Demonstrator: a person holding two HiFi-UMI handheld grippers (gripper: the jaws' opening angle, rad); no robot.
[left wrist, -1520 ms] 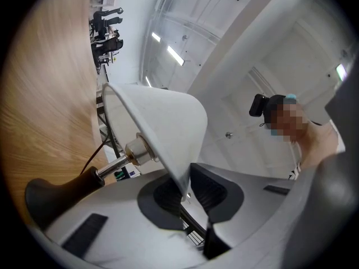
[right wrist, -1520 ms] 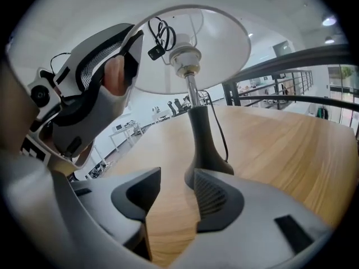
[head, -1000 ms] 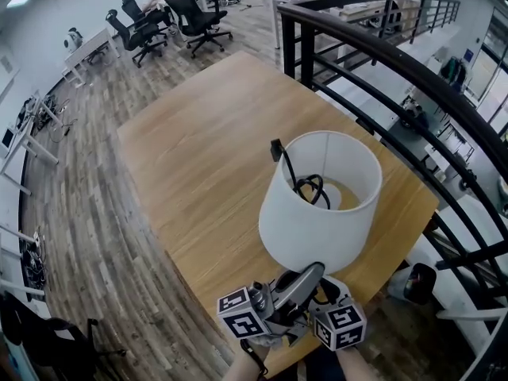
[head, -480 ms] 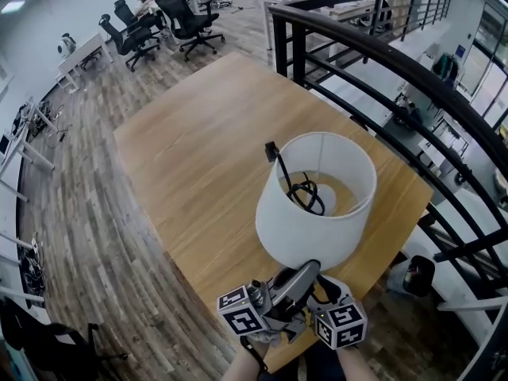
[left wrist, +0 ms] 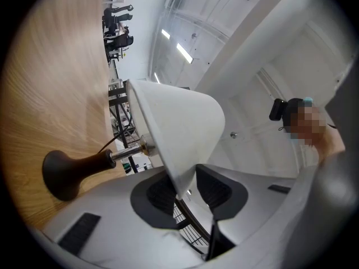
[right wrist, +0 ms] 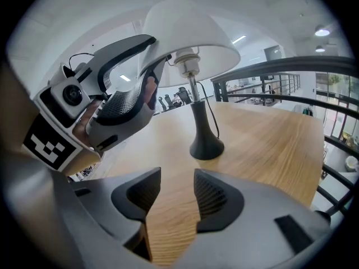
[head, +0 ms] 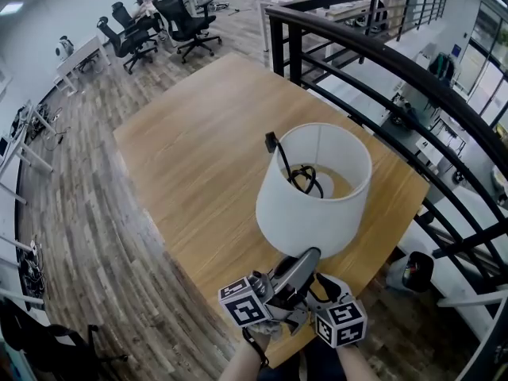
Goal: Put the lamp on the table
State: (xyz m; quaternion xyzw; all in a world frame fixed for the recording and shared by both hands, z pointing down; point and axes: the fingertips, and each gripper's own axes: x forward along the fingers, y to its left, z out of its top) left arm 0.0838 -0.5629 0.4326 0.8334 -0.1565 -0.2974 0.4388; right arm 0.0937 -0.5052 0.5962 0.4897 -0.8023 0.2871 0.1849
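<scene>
Standing upright on the wooden table (head: 182, 141), the lamp (head: 313, 185) sits right of centre in the head view, near the black railing (head: 373, 50).
Its dark base (right wrist: 206, 148) rests on the wood. The left gripper (left wrist: 184, 188) has just been opening its jaws, and the lower rim of the white shade (left wrist: 174, 122) lies loosely between them. The right gripper (right wrist: 171, 198) hovers low over the tabletop, jaws apart and empty.

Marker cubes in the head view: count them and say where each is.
2. The left marker cube sits bottom centre, below the lampshade; the right marker cube is just right of it. None looks hidden.
</scene>
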